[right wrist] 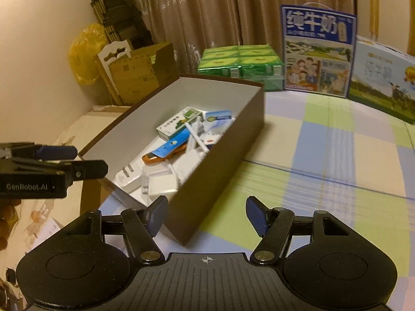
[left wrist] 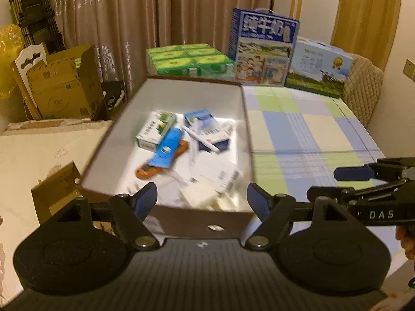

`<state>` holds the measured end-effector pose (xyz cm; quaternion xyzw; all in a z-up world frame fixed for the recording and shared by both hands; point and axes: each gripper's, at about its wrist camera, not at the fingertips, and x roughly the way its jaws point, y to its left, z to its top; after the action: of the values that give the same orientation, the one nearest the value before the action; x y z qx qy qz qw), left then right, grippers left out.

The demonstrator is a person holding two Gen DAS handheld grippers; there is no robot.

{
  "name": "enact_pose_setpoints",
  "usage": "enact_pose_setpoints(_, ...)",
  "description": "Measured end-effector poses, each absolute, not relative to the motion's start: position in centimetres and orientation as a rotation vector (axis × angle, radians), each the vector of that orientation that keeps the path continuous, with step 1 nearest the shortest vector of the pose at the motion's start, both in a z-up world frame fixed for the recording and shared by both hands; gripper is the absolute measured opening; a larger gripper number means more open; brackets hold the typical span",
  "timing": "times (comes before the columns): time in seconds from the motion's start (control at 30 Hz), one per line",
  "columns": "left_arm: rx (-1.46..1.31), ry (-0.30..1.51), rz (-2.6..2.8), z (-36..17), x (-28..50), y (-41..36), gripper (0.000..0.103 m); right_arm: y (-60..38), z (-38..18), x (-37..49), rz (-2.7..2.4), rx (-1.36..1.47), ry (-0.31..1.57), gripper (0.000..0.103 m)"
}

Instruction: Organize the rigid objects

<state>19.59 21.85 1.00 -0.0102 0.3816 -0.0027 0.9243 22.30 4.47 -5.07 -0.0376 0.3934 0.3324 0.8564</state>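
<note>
Both grippers gape empty; brown box (left wrist: 207, 223) holds clutter.

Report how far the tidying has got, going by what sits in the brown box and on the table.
Done: small packets, white chargers and an orange tool lie piled in the brown box. In hand: nothing; the left gripper and right gripper both have open, empty jaws. Left: no loose small items show on the checked tablecloth, so collecting looks about finished.

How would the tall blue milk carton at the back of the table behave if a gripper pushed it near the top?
The tall blue milk carton stands upright on a narrow base, so a high push would probably tip it. If full, it is likely heavy. The checked tablecloth under it may grip rather than let it slide.
</note>
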Motion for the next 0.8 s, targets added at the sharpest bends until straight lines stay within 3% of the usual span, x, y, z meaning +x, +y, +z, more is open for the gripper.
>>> enact_pose_setpoints(0.8,-0.020,0.859,-0.022,-1.1,10.7,3.9,0.073,-15.9,-5.3,16.4,0.619,-0.038,0.892,0.064)
